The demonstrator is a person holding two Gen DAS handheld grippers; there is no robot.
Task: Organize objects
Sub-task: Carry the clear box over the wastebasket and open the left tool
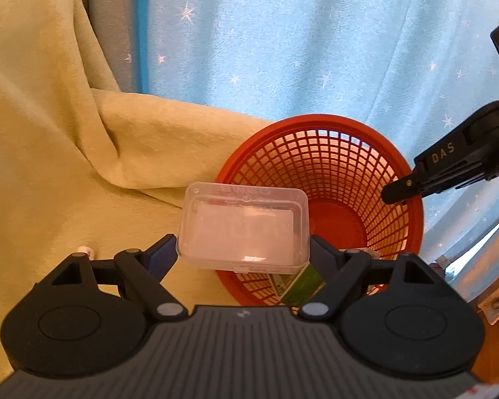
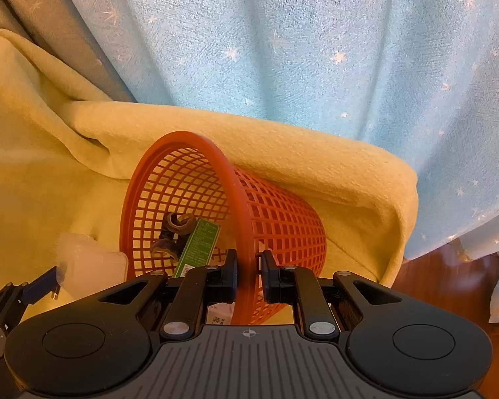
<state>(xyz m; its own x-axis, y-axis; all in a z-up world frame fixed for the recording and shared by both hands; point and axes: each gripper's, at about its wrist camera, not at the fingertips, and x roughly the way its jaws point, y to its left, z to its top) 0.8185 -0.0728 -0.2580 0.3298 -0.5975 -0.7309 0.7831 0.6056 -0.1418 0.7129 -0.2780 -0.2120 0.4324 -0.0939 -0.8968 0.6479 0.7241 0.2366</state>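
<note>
In the left wrist view, a clear plastic box (image 1: 243, 229) with a lid sits between the fingers of my left gripper (image 1: 243, 251), which is shut on its two short sides. The box hangs in front of the mouth of a red-orange mesh basket (image 1: 319, 123). My right gripper (image 2: 248, 267) is shut on the basket's rim (image 2: 229, 179) and holds the basket tilted toward the left. It enters the left wrist view at the right rim as the right gripper (image 1: 394, 194). Inside the basket lie a green packet (image 2: 199, 242) and a brown curled object (image 2: 174, 226). The clear box (image 2: 89, 266) also shows at lower left.
A yellow-green blanket (image 1: 66, 153) covers the surface under the basket and folds up behind it. A light blue curtain (image 2: 316, 50) with white stars hangs behind. Wooden floor (image 2: 449, 282) shows at the right, past the blanket's edge.
</note>
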